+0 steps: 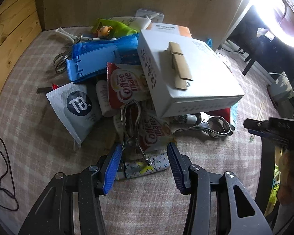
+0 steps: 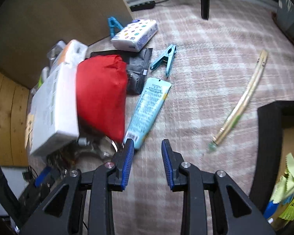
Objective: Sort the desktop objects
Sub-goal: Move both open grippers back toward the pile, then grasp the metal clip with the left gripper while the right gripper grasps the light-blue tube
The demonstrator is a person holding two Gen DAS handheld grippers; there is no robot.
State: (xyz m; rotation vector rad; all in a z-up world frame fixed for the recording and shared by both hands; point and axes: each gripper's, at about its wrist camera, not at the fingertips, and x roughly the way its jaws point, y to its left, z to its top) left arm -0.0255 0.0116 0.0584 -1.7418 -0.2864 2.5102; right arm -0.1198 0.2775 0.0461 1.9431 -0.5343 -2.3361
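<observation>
Down over the pile, left gripper (image 1: 145, 160) parted, gripping nothing, straddling a patterned tube (image 1: 147, 167) and metal clip (image 1: 131, 129) just below the white box (image 1: 188, 72). Beside that box, red pouch (image 2: 102, 94); right gripper (image 2: 147, 156) parted, empty, over bare checked cloth (image 2: 205, 78).

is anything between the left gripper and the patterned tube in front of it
Yes. A wire clip hangs down over the patterned tube, its legs lying across the tube between the open left gripper's fingers. A Coffee mate sachet lies just behind it.
</observation>
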